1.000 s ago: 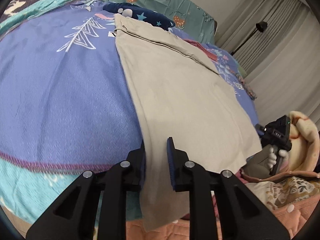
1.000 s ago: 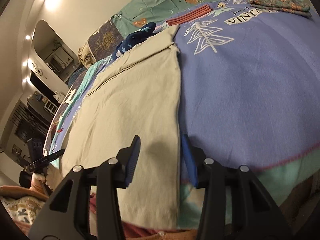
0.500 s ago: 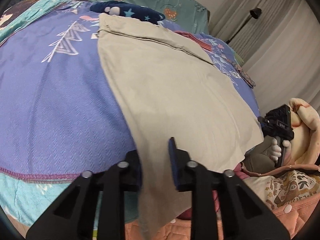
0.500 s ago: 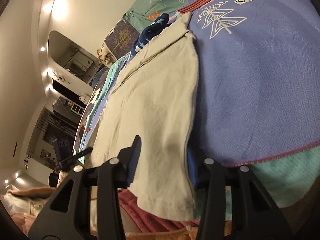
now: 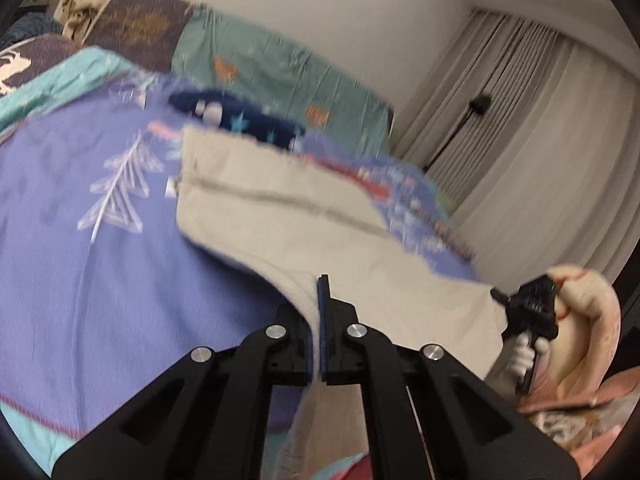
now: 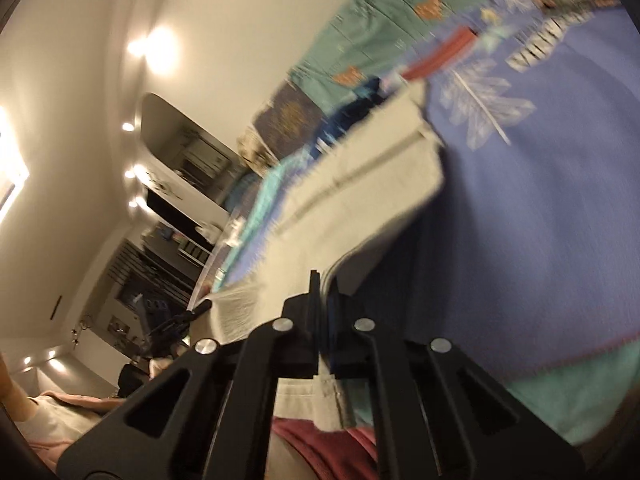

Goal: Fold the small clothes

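A beige garment (image 5: 304,216) lies on the purple-blue bedspread (image 5: 80,264), its near end lifted off the bed. My left gripper (image 5: 319,300) is shut on the garment's near left corner. My right gripper (image 6: 323,296) is shut on its near right corner, and the cloth (image 6: 360,196) rises from the bed toward it. The right gripper also shows at the right edge of the left wrist view (image 5: 528,312). The cloth hangs below both jaws. The image is motion-blurred.
A navy star-print garment (image 5: 240,120) lies just beyond the beige one. Teal pillows (image 5: 280,76) line the headboard. Curtains and a floor lamp (image 5: 480,104) stand to the right. A pink quilt (image 6: 328,452) covers the near edge. Shelves (image 6: 180,208) stand at the left.
Both grippers have shut on the garment's near corners and lifted them up off the bed; the near half of the cloth now hangs raised.
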The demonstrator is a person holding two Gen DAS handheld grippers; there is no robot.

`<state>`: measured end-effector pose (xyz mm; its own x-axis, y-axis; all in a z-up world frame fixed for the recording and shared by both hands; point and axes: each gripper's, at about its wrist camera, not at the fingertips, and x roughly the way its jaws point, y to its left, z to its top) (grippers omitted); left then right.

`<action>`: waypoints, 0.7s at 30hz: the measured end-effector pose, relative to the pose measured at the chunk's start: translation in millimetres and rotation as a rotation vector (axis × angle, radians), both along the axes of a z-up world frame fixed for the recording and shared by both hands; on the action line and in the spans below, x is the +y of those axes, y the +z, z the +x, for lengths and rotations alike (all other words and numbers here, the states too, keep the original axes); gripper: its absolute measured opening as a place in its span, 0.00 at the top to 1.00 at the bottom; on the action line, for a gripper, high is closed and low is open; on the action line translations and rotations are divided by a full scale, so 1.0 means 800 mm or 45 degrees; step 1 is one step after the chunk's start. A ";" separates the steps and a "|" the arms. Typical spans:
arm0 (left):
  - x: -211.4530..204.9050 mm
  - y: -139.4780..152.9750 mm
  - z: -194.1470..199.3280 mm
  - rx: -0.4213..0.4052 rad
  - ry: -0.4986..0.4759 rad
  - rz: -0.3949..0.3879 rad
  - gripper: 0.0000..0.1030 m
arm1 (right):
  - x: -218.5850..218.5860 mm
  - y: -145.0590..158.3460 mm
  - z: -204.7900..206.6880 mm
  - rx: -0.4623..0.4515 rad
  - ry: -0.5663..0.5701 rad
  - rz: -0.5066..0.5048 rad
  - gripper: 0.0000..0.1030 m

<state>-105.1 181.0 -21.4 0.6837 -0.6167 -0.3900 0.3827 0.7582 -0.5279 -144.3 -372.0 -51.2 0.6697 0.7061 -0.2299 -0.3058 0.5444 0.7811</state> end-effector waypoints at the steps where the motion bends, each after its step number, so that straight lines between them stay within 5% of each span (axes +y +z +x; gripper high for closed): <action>1: -0.001 0.004 0.005 -0.013 0.012 -0.035 0.99 | 0.000 0.003 0.004 -0.024 -0.005 0.039 0.97; 6: -0.009 0.033 0.004 -0.094 0.002 -0.106 0.99 | -0.003 0.037 0.011 -0.146 -0.047 0.109 0.97; 12: -0.004 0.086 -0.040 -0.275 0.032 -0.076 0.99 | 0.000 0.096 -0.022 -0.328 -0.092 -0.029 0.98; 16: 0.004 0.114 -0.078 -0.382 0.040 -0.107 0.98 | -0.008 0.123 -0.057 -0.468 -0.087 0.016 0.98; 21: 0.005 0.126 -0.095 -0.419 0.055 -0.061 0.98 | -0.015 0.146 -0.096 -0.555 -0.195 -0.167 0.96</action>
<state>-181.4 185.3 79.1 0.7943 -0.5966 -0.1151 0.5065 0.7548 -0.4168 -221.4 -383.7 65.6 0.8174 0.5759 0.0148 -0.4983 0.6939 0.5198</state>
